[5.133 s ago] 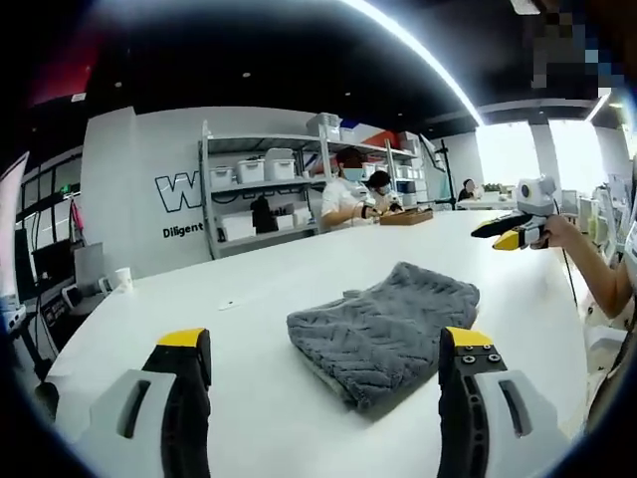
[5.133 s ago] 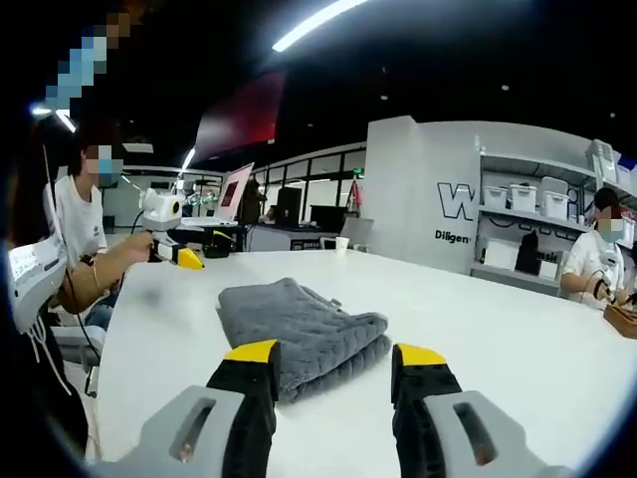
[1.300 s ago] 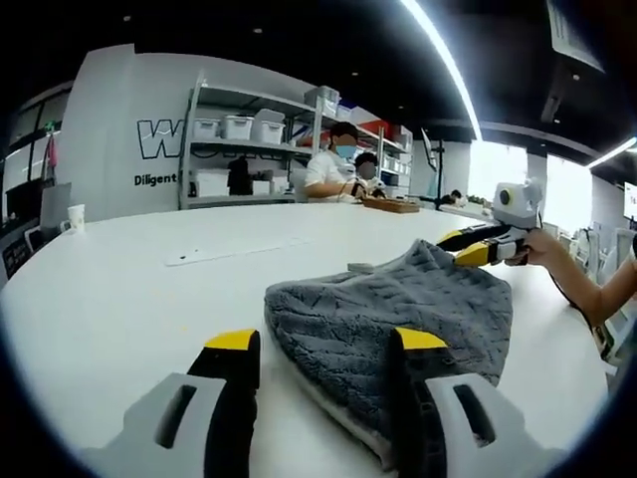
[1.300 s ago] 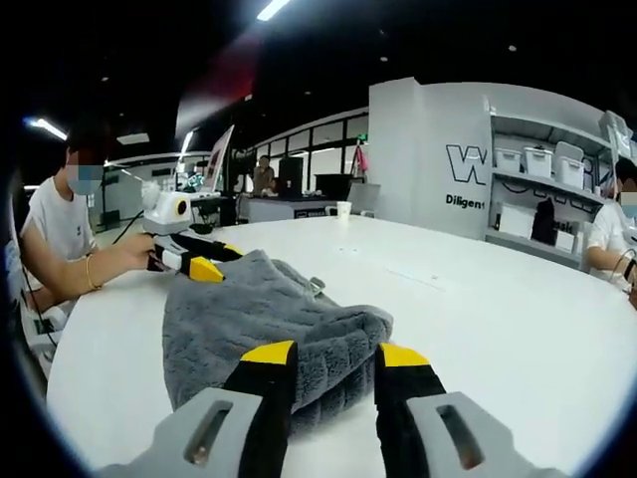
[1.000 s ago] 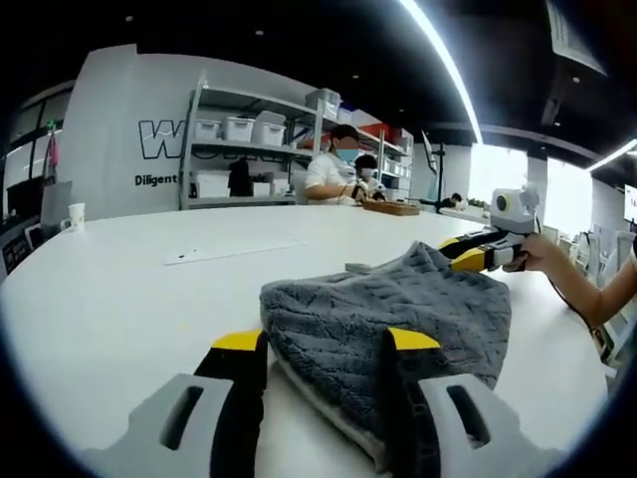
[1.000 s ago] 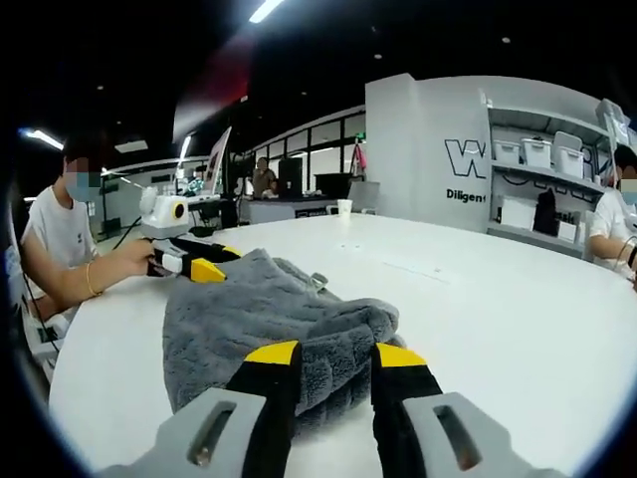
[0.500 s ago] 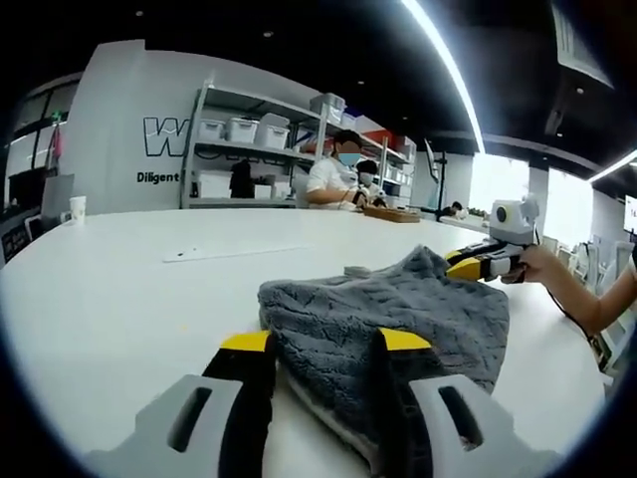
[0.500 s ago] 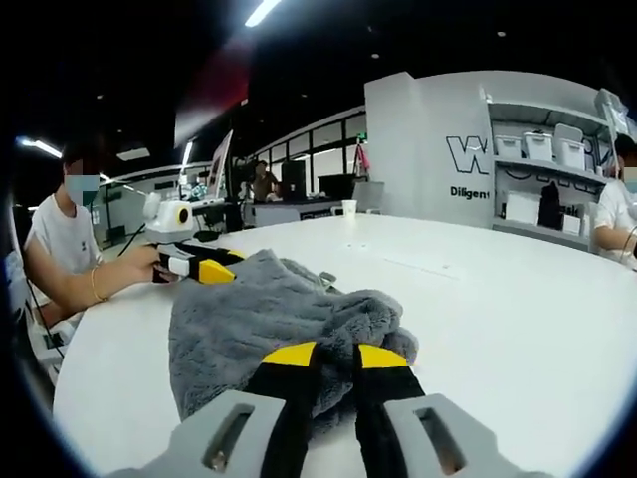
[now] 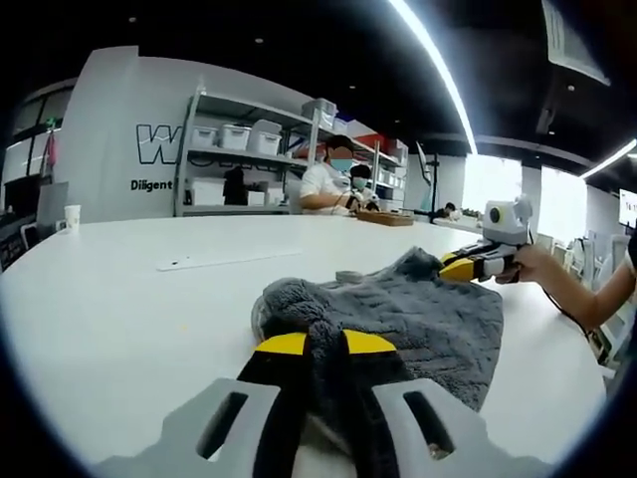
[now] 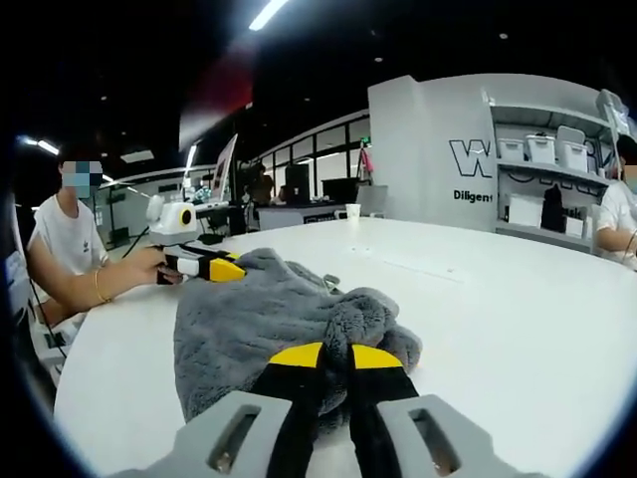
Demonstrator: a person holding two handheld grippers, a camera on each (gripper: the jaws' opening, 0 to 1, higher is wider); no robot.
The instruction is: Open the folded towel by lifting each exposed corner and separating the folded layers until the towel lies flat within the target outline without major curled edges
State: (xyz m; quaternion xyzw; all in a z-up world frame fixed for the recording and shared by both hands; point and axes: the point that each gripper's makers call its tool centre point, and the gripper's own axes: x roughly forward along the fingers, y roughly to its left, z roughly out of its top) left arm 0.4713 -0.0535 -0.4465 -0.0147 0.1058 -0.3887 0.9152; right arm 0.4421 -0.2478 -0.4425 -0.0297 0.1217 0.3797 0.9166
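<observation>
A grey, ribbed towel [image 9: 423, 319] lies folded and bunched on the white table [image 9: 109, 299]. My left gripper [image 9: 323, 345] is shut on the towel's near corner, with grey cloth pinched between its yellow tips. At the towel's far corner in the left gripper view is my right gripper [image 9: 460, 267], held by a hand. In the right gripper view the towel [image 10: 254, 319] spreads to the left, and my right gripper [image 10: 336, 357] is shut on its rumpled near corner. The left gripper [image 10: 221, 270] sits at the far corner there.
The table [image 10: 518, 319] stretches wide around the towel. A thin marked strip [image 9: 214, 261] lies on it to the left. A paper cup [image 9: 72, 214] stands at the far edge. Shelves with white bins [image 9: 239, 164] and seated people [image 9: 333, 184] are behind.
Both grippers moved in low to the towel and went from open to shut, each pinching a corner. The cloth at both corners has bunched up.
</observation>
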